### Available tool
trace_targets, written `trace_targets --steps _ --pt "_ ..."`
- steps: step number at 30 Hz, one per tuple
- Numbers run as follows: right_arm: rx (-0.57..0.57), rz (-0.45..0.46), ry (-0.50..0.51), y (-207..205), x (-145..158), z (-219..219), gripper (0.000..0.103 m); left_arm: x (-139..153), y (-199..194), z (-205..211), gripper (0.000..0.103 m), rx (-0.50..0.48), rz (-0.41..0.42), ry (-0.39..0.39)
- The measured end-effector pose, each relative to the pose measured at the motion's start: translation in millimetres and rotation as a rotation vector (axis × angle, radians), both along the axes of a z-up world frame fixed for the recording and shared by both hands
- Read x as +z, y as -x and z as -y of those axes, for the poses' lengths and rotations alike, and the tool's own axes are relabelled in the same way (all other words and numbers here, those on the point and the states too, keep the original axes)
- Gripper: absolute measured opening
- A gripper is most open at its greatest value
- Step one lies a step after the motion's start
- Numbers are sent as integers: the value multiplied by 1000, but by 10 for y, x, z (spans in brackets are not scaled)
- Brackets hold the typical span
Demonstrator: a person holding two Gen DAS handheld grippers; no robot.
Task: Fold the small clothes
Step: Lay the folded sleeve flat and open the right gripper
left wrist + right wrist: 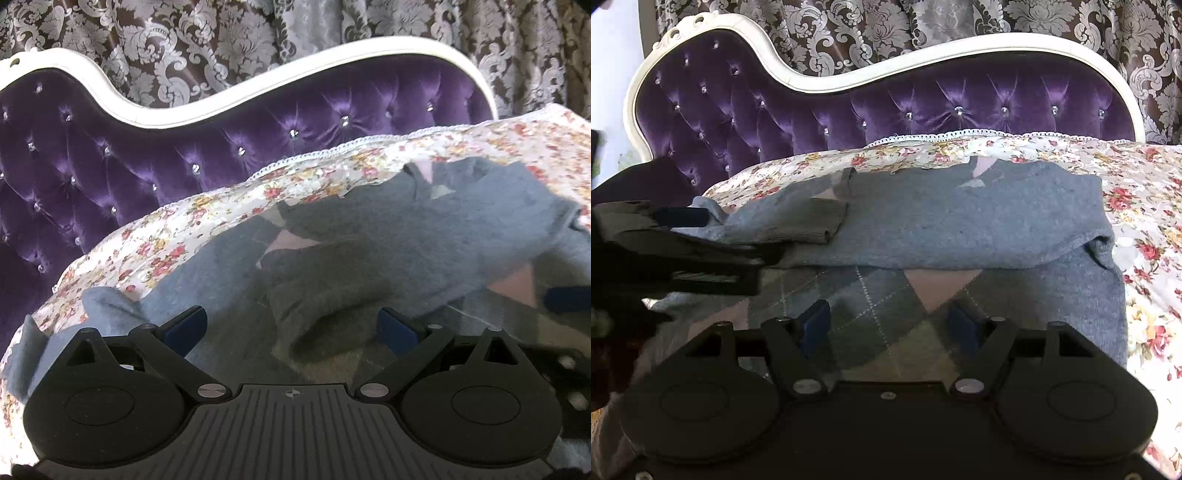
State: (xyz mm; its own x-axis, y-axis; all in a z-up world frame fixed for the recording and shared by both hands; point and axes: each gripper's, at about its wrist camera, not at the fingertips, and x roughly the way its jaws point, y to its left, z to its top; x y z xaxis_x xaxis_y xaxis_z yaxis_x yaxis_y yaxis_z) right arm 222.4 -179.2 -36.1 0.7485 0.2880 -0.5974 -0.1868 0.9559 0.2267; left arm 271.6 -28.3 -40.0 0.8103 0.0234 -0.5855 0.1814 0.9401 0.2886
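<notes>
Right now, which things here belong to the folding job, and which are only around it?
Job:
- grey argyle sweater, partly folded
- left gripper, open
- right gripper, open

Around:
- floral cover under the sweater
- purple tufted sofa back
- damask curtain

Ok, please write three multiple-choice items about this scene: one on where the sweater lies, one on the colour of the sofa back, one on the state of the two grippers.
1. The grey argyle sweater lies on:
A. a floral cover
B. a wooden floor
C. a glass table

2. The tufted sofa back is:
A. green
B. purple
C. red

3. The left gripper and right gripper are:
A. both shut on the sweater
B. both open
C. one shut on a sleeve

Answers:
1 A, the floral cover shows around it.
2 B, purple satin in both views.
3 B, wide gaps between the fingers.
</notes>
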Motion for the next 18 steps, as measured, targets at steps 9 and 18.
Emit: trace_targets --steps 9,18 --pt "3 2 -13 17 -28 16 77 12 -217 -539 91 229 -48 102" --pt "2 0 -12 20 -23 7 77 105 -112 -842 91 332 -54 155"
